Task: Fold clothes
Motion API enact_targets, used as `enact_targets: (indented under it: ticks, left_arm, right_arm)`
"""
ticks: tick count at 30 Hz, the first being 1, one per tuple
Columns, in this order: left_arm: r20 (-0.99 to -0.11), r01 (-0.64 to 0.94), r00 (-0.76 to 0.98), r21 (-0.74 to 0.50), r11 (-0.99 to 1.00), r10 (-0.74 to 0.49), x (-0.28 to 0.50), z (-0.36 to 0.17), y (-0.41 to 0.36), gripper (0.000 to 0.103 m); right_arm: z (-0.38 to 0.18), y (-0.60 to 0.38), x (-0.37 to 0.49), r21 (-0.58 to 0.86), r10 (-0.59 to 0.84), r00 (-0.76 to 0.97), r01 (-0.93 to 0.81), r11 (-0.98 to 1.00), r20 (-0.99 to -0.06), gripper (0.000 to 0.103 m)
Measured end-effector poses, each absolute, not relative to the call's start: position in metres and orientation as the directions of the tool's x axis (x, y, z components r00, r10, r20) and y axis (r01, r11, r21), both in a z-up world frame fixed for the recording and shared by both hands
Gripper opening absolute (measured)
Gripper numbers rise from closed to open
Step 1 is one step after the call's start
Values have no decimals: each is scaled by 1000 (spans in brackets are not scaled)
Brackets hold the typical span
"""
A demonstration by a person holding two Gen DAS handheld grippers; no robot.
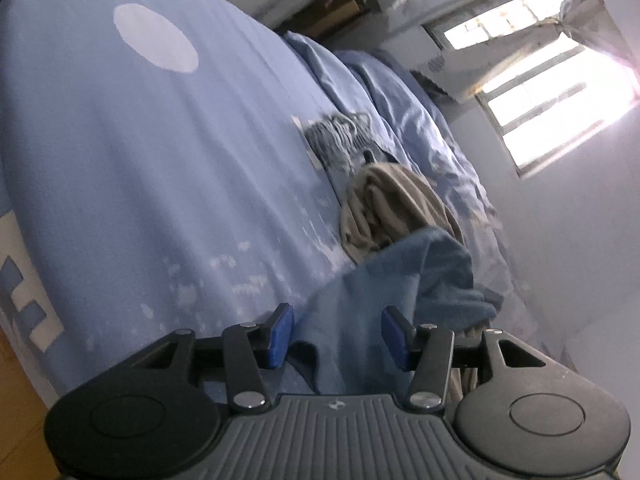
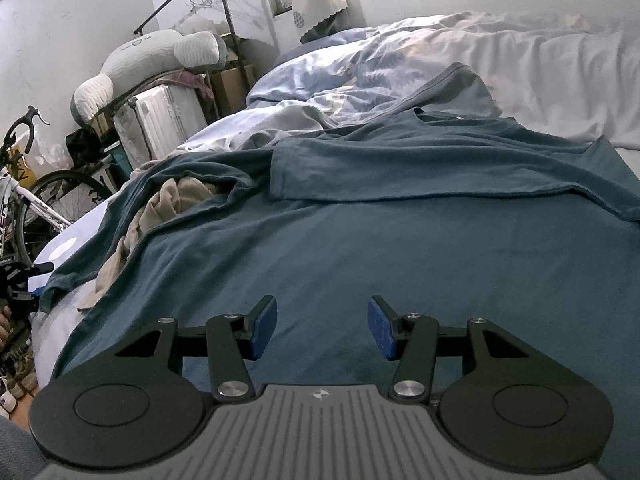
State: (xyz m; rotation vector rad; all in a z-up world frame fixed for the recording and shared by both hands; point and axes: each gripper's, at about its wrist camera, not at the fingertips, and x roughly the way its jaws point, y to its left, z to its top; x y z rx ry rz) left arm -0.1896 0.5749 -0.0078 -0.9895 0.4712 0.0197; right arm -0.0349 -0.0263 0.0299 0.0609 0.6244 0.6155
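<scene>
Only the right view shows the blue shirt (image 2: 360,208) spread soft across the bed (image 2: 540,64), right hand-held gripper (image 2: 322,328) half-open above it; the left hand-held gripper (image 1: 338,336) straddles its edge, pads apart.

Daylight floods through the window (image 1: 532,80) on my left view's far right, blown out to glare; that tilted frame is softly blurred, while fisheye bends and darkens both views' corners
</scene>
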Motion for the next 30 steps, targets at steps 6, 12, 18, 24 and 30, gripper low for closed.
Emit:
enact_targets:
  ticks: [6, 12, 18, 24, 30]
  left_arm:
    - [-358, -220, 915, -829, 513, -186, -202, -13, 567, 49]
    - [-334, -220, 927, -853, 473, -171, -213, -17, 564, 49]
    - [-352, -248, 923, -854, 458, -157, -228, -15, 566, 49]
    - [-387, -282, 912, -833, 476, -137, -229, -10, 563, 49]
    - [-451, -338, 887, -775, 535, -94, -211, 2, 576, 49]
  right_arm:
    - [32, -26, -36, 232, 561, 641, -526, 818, -524, 53]
    - [35, -28, -36, 235, 562, 648, -523, 819, -515, 53]
    - [37, -30, -34, 241, 565, 650, -522, 818, -508, 53]
    - [39, -29, -35, 244, 569, 650, -524, 816, -504, 53]
    - [38, -31, -39, 242, 568, 654, -524, 817, -500, 53]
